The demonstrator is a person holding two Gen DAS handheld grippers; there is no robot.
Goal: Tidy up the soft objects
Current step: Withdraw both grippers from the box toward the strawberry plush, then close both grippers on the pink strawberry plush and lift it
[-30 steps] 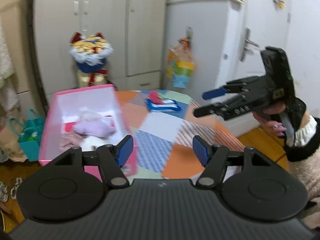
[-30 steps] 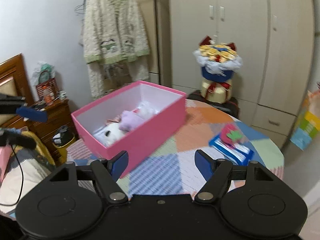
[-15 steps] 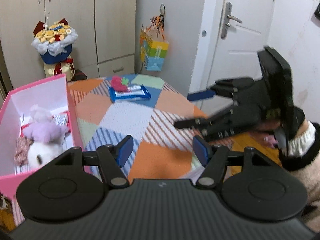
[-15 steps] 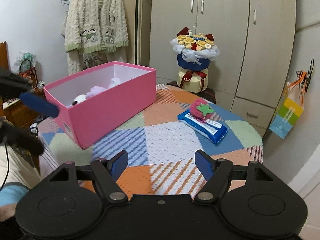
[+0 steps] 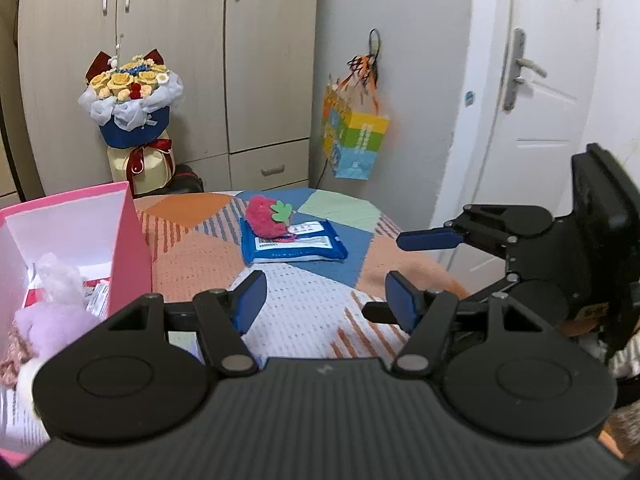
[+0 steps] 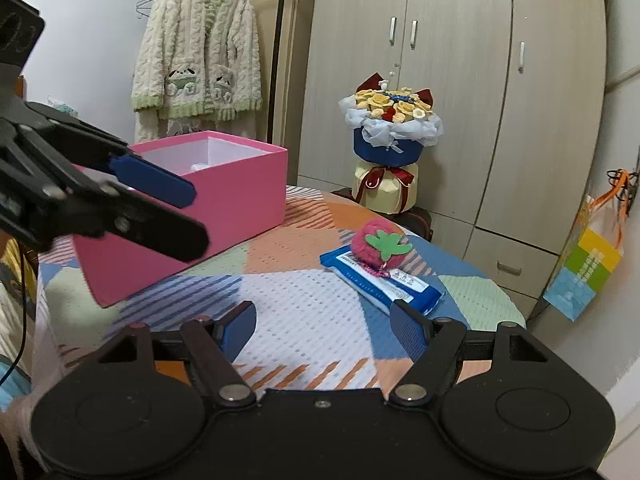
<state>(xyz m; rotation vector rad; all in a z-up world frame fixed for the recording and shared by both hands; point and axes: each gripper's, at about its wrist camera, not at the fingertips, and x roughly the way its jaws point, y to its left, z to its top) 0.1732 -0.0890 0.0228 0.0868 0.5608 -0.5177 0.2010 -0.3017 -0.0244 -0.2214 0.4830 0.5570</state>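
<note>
A red plush strawberry (image 5: 267, 216) (image 6: 378, 245) lies on a blue wet-wipes pack (image 5: 292, 245) (image 6: 384, 282) at the far side of the patchwork table (image 5: 304, 304). A pink box (image 5: 132, 240) (image 6: 224, 208) on the left holds a purple plush (image 5: 56, 320) and other soft toys. My left gripper (image 5: 323, 297) is open and empty, above the table short of the pack. My right gripper (image 6: 325, 326) is open and empty, low over the table near the pack. Each gripper shows in the other's view: the right one at the right (image 5: 432, 240), the left one at the left (image 6: 160, 208).
A flower bouquet (image 5: 132, 120) (image 6: 390, 152) stands behind the table before the wardrobe. A colourful gift bag (image 5: 354, 140) hangs by the white door (image 5: 540, 120). A knit cardigan (image 6: 198, 48) hangs at the back left.
Both grippers have swung from the pink box towards the strawberry and wipes pack and come lower and closer to the table. Both stay open.
</note>
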